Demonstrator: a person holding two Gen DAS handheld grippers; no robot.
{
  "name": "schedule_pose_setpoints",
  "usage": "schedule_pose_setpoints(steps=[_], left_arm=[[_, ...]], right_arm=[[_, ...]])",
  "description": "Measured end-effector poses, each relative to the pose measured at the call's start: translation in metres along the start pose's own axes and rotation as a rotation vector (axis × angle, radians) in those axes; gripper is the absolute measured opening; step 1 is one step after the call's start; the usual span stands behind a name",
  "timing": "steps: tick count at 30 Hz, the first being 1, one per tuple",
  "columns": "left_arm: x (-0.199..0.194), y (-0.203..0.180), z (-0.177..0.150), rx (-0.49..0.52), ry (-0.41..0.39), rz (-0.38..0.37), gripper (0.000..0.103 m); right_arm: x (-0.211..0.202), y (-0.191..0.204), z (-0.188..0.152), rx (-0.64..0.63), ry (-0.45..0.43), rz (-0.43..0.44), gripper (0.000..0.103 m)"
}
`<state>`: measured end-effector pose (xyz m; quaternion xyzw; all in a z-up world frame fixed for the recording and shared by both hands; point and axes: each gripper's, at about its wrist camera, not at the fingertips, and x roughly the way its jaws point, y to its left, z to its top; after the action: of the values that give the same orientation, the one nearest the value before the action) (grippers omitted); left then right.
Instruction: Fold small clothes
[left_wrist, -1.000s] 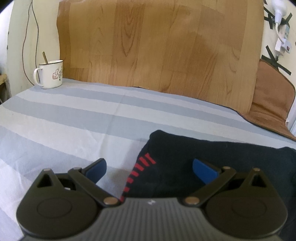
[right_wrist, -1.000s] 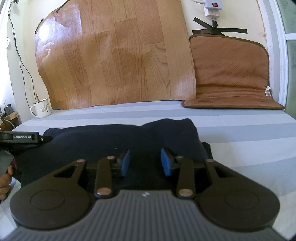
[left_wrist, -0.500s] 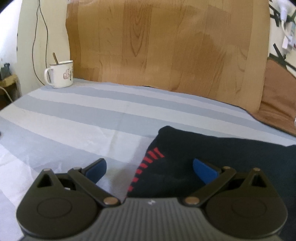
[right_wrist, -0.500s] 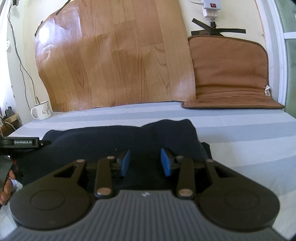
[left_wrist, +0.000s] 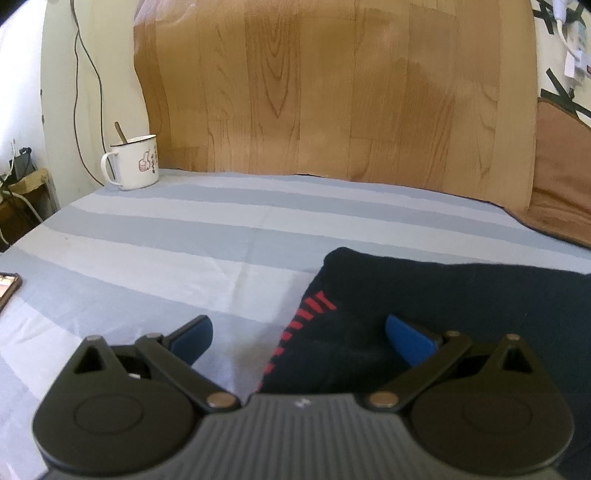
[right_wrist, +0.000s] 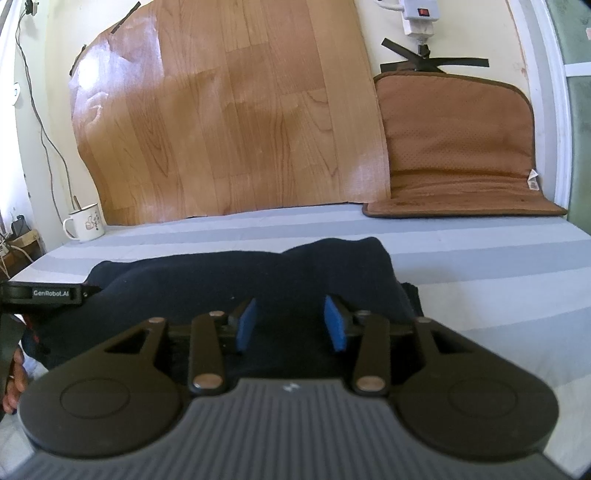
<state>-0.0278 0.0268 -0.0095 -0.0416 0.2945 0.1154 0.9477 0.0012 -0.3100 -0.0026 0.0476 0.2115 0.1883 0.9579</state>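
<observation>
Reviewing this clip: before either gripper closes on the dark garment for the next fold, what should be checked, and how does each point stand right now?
1. Left gripper open: ok, fingers wide apart.
2. Left gripper astride the dark garment edge with the red stripes: ok, one pad over the striped sheet, one over cloth.
3. Right gripper open: ok, with cloth between the pads.
4. Garment flat: not ok, a hump rises at its far right end.
5. Fingers touching the cloth: cannot tell.
6. Mug and phone away from the garment: ok.
</observation>
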Motion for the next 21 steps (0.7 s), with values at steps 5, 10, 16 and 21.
schedule_pose_setpoints(steps=[5,10,16,21], left_arm=[[-0.001,0.002,0.000,0.006,0.008,-0.002,0.103],[-0.003,0.002,-0.001,0.029,0.007,0.000,0.103],[-0.006,0.007,-0.003,0.035,0.001,-0.020,0.103],[-0.014,0.009,-0.007,0.056,-0.031,-0.026,0.103]], right_arm=[[-0.002,0.003,-0.001,-0.002,-0.017,-0.027,0.044],[-0.001,0.010,-0.002,-0.014,-0.014,-0.082,0.041],[0.000,0.011,-0.002,-0.018,-0.005,-0.080,0.047],[0.002,0.015,-0.003,-0.051,0.023,0.003,0.076]])
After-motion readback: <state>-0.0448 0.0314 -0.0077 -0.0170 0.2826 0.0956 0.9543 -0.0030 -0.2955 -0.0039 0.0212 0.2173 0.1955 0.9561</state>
